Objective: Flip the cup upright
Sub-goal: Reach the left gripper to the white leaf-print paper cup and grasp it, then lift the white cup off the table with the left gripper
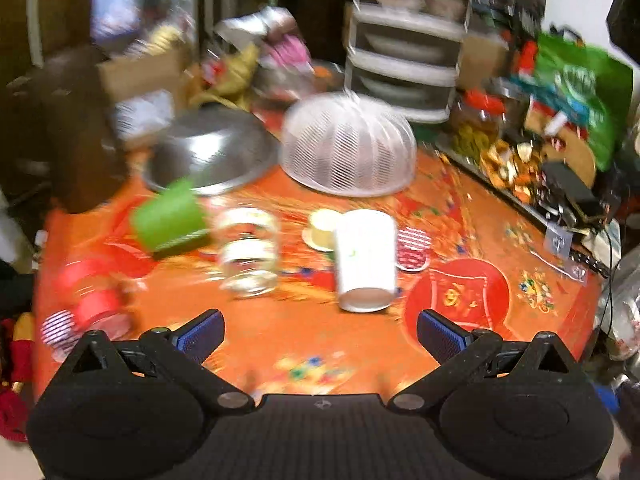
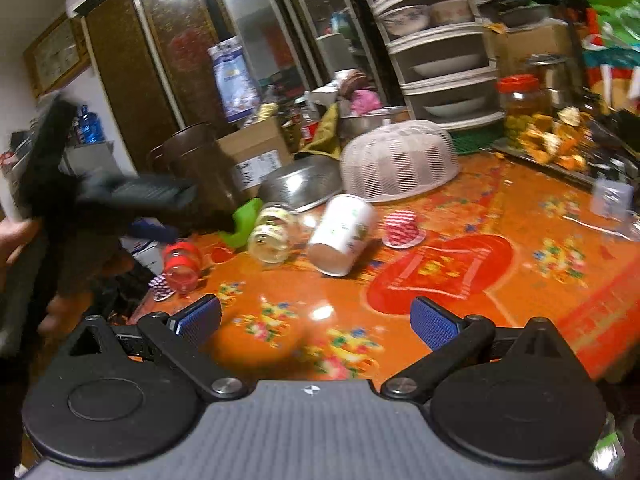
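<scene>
— Where's the cup?

— The white cup (image 1: 365, 260) lies on its side near the middle of the orange tablecloth (image 1: 280, 336), with some green print on its wall. In the left wrist view the end nearest the camera is a closed disc with a rim around it.

— What's right around it?

— Just behind it sits a small red-and-white striped cup (image 1: 414, 249), and beside that a little pale yellow cup (image 1: 322, 229); both seem to stand mouth down, though blur makes that hard to swear to. To the other side a clear glass jar (image 1: 249, 250) lies tipped over, then a green cup (image 1: 170, 216) on its side, and a red-banded jar (image 2: 182, 264) near the table edge.

— And the grippers?

— The left gripper (image 1: 320, 334) hovers over the cloth in front of the white cup, its blue-padded fingers spread wide with nothing between them. The right gripper (image 2: 316, 320) is the same: spread apart, empty, apart from the cup.

— Further back?

— An upturned steel bowl (image 1: 212, 152) and a white mesh food cover (image 1: 348, 144) sit side by side, with a tiered plastic rack (image 2: 440, 64) holding dishes behind them.
</scene>
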Demonstrator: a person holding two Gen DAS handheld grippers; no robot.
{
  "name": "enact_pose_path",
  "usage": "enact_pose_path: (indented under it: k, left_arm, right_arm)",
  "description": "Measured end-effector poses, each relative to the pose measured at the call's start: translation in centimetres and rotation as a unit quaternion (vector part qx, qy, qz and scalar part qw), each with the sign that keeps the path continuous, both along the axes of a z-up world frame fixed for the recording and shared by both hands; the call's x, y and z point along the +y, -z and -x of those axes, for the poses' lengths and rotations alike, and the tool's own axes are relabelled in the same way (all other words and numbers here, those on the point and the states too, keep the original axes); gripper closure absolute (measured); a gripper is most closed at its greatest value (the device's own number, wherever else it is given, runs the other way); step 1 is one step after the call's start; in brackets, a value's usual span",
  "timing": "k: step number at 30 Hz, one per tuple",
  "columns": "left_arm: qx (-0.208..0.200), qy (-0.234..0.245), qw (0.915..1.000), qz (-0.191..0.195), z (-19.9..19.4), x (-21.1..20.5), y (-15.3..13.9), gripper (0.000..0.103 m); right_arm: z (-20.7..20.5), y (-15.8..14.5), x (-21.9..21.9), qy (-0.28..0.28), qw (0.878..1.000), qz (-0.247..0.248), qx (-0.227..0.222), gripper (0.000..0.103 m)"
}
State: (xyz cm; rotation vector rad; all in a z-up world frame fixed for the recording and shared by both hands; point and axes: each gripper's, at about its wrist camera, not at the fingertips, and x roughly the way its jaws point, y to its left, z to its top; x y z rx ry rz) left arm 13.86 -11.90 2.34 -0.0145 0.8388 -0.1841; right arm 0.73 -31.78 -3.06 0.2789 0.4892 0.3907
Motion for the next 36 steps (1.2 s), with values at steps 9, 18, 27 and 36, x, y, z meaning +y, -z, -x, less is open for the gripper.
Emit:
enact_pose_path:
  k: [9,18,27,36]
  left_arm:
    - [0.079,0.003,0.9967,-0.018,-7.6,-5.2,4.8,0.008]
    - [0.108,0.006,0.9904,-0.087,-10.0,-7.4,7.2,0.036]
    - [0.058,0.035,0.9967,-0.046,-3.2,-4.5,1.9,0.044]
    - [0.007,-0.006,0.9984,-0.056,11.0,3.0,-3.1,0.044]
  right_arm:
    - [1.7,1.4,-5.2,0.061,0.998,-0.014,0.025,0.001]
    - [2.0,2.4,-6.9,0.074,0.996,-0.024,0.035,0.001]
    - [1.4,2.6,-5.8,0.044,0.998,-0.032,0.027,0.001]
    - [0.2,2.3,-2.6,-0.018,0.999,-0.038,0.022,0.001]
